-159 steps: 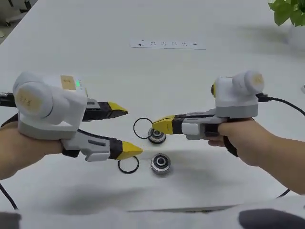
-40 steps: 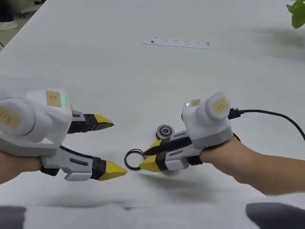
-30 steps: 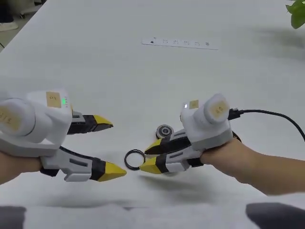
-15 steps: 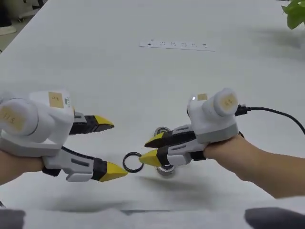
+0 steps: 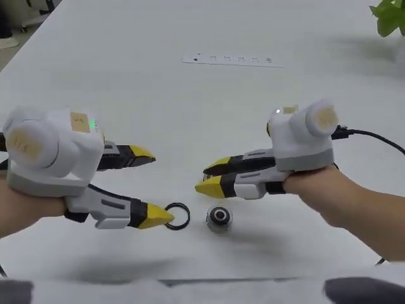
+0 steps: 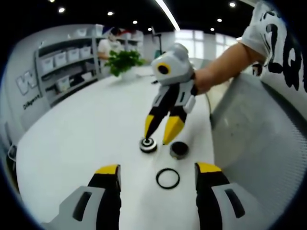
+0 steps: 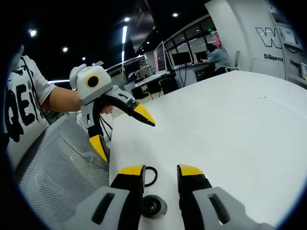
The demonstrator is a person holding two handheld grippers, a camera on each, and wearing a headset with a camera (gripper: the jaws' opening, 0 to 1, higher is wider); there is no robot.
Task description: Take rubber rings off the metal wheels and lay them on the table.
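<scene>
A black rubber ring [image 5: 177,215] lies flat on the white table [image 5: 190,107], apart from a bare metal wheel [image 5: 219,217] just to its right. My left gripper [image 5: 150,185] is open wide, its lower fingertip almost touching the ring's left edge. In the left gripper view the ring [image 6: 168,178] lies just ahead between the jaws, with two wheels [image 6: 148,145] [image 6: 179,150] behind it. My right gripper [image 5: 214,176] hovers open and empty above the wheels. In its own view the right gripper [image 7: 161,170] has a wheel [image 7: 153,207] below its jaws and the ring [image 7: 149,176] beside it.
A white power strip [image 5: 231,60] lies far back on the table. A green plant [image 5: 389,16] stands at the back right corner. The right gripper's black cable [image 5: 373,136] trails off to the right. The table's near edge runs close below the ring and wheel.
The right gripper has lifted up and to the right, off the table, uncovering the wheel it was low over. The left gripper's lower tip has come closer to the ring.
</scene>
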